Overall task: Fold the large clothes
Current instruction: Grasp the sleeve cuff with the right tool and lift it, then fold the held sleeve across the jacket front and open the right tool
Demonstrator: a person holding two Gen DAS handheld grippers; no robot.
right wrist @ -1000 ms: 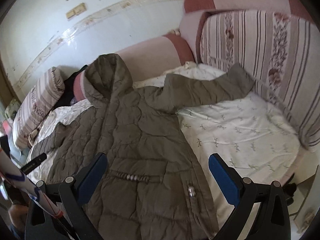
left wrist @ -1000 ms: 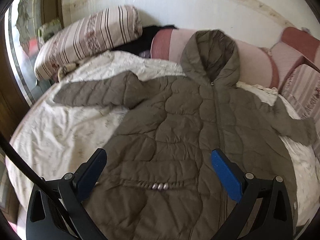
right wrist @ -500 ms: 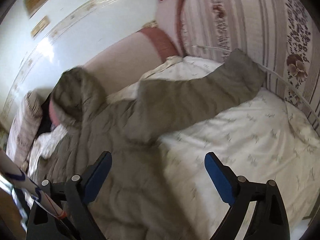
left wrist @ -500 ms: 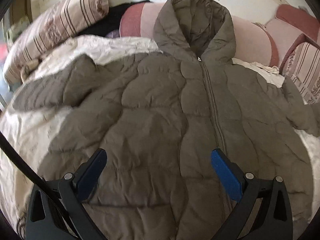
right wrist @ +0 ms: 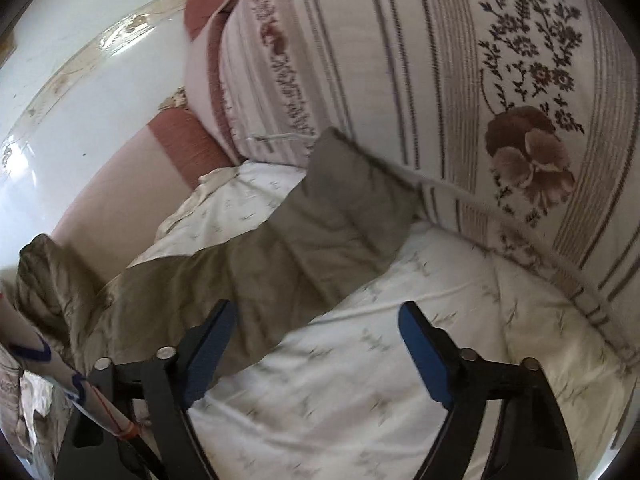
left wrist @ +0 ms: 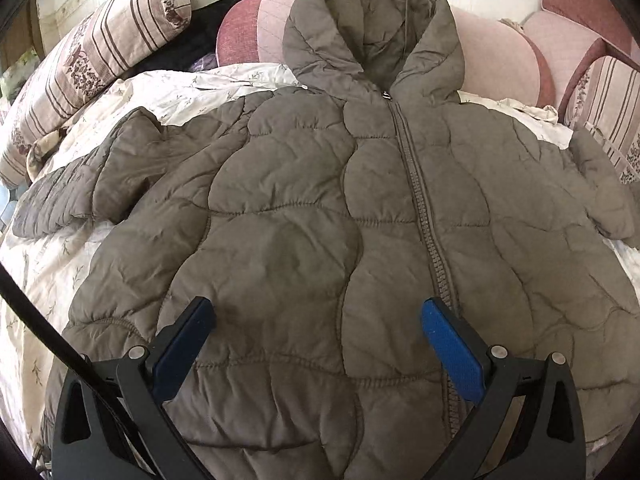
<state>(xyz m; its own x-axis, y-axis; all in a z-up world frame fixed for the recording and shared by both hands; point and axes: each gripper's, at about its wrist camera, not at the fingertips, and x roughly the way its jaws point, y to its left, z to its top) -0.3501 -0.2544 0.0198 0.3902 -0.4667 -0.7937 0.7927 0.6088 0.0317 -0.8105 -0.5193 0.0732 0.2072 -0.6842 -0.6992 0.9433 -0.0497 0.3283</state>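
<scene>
An olive-grey quilted puffer jacket (left wrist: 304, 216) lies front side up on a bed covered by a cream sheet (left wrist: 44, 264) with a faint sprig print. Its zip (left wrist: 424, 208) is closed all the way to the collar, and wavy stitched lines divide the body into rounded padded panels. The hood (left wrist: 372, 28) rests at the far end, propped against pink cushions (left wrist: 492, 60). One sleeve stretches out to the left with a bend near the shoulder; the other sleeve (right wrist: 332, 208) reaches right, its cuff touching a striped, flower-patterned cushion (right wrist: 480, 92). A striped pillow (left wrist: 96, 60) sits at the far left corner of the bed.

The left claw (left wrist: 318, 334) hangs over the lower front of the jacket, its blue-padded jaws wide apart with fabric below them but nothing pinched. The right claw (right wrist: 316, 344) hangs over the near edge of the right sleeve and the bare sheet beside it; its jaws have just been closing yet stand clearly apart, gripping nothing. That view is slightly blurred
</scene>
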